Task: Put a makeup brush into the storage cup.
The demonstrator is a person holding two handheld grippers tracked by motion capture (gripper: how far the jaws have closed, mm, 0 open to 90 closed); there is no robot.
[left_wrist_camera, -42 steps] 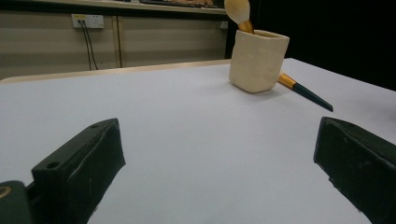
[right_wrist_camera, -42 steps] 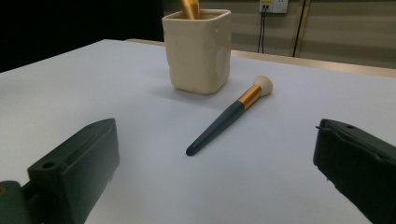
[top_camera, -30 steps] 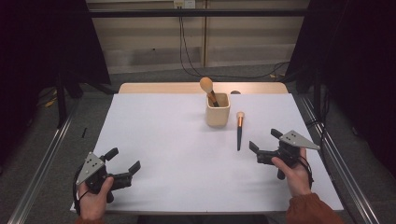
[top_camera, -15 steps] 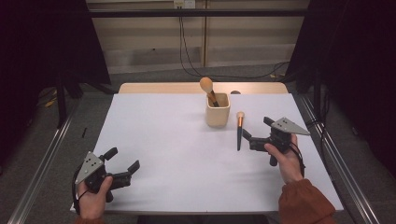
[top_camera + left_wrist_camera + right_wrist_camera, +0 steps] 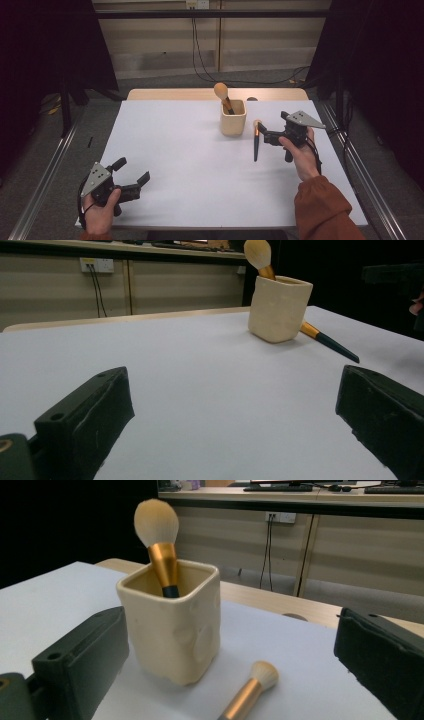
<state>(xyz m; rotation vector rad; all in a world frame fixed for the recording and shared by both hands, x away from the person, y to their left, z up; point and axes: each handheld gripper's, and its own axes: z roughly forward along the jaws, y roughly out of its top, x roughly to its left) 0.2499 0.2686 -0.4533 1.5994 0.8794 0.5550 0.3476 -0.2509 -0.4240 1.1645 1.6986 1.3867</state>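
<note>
I see a big white table (image 5: 190, 165) under my grippers. On it, near the far side, stands a cream cup (image 5: 233, 117) with a fat brush (image 5: 223, 95) poking up out of it, tilted a bit. I can read no words or brand on the cup or on either brush; the cup's side is plain with soft dents. Just to the right of the cup lies a thin brush (image 5: 256, 140), flat on the table, its fluffy tip near the cup and its dark handle pointing back toward me. My right gripper (image 5: 265, 132) sits just beside that thin brush, with its jaws wide apart and nothing between them; in the right gripper view the cup is between the jaws farther off and the thin brush lies low in front. My left gripper (image 5: 131, 172) rests at the near left corner, well apart from the cup, jaws spread and holding nothing.
</note>
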